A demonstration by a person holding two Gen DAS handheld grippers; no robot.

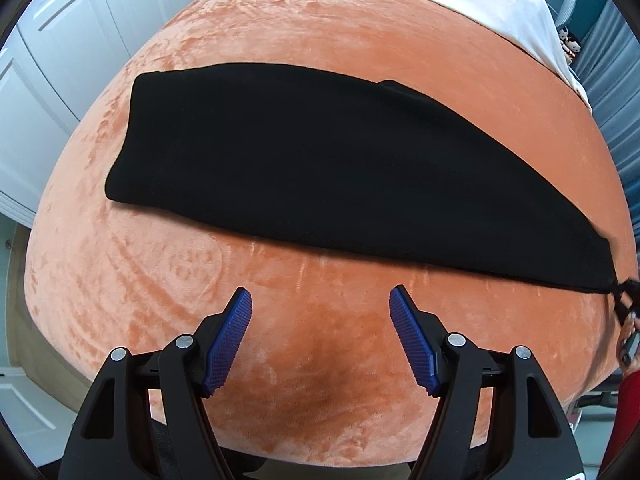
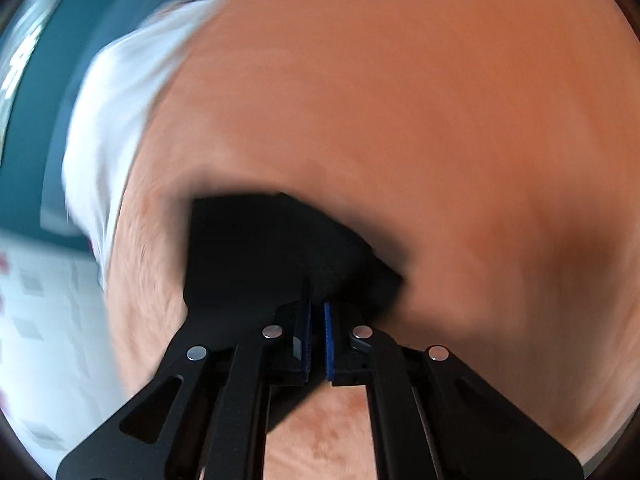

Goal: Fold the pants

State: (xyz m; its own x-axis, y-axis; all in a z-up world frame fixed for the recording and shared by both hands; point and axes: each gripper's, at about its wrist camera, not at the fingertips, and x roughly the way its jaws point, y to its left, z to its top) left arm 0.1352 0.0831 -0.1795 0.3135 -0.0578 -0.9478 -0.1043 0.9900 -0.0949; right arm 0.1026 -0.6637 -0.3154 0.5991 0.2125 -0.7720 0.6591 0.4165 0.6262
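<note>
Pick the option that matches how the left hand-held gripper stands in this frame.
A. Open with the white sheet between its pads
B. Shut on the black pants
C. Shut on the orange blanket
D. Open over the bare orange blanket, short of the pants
D: the left hand-held gripper has its blue pads spread wide with only orange blanket between them, and the black pants lie further up, untouched.

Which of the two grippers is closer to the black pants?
Right. The right gripper is shut at the black pants edge; the left gripper hangs open over orange blanket, short of them.
</note>
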